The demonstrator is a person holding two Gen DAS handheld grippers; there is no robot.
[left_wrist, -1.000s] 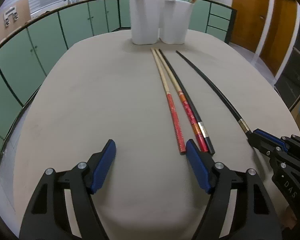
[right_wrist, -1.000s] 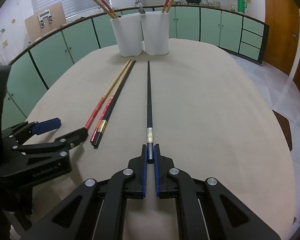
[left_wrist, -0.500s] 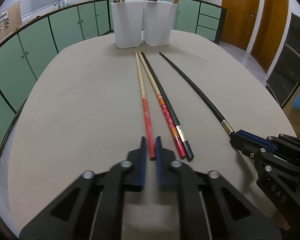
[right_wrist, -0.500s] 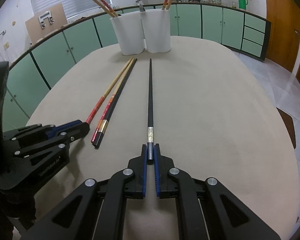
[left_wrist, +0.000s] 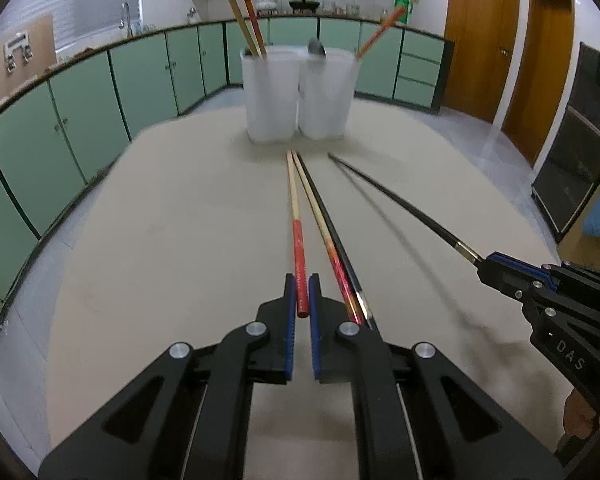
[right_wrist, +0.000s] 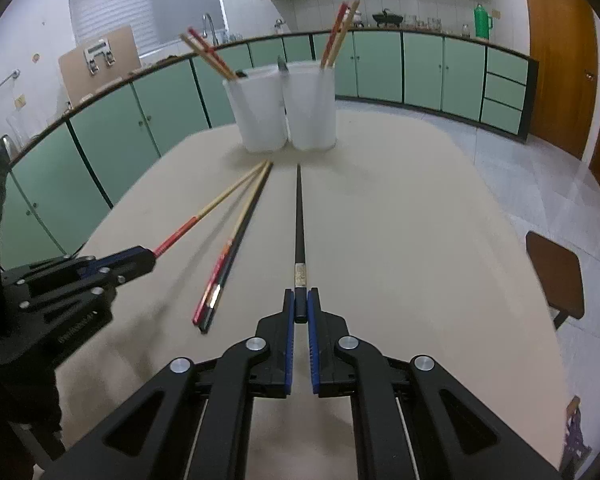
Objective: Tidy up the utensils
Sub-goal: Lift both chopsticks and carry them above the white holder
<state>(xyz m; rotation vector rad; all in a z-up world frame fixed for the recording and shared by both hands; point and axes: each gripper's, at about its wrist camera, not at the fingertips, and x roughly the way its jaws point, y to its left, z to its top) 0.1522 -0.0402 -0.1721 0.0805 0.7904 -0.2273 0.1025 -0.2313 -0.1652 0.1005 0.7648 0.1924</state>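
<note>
Flanking two loose chopsticks (right_wrist: 220,276), each gripper (left_wrist: 302,300) (right_wrist: 301,306) clamps one chopstick.

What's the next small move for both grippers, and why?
Probably lift both and carry toward the two white plastic holders: left gripper is shut on the red-handled wooden chopstick, right gripper on the black chopstick.

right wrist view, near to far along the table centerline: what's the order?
right gripper clamped on the butt of the black chopstick → that chopstick's tip → two white holders at the table's far end → green cabinets along the back wall.
</note>
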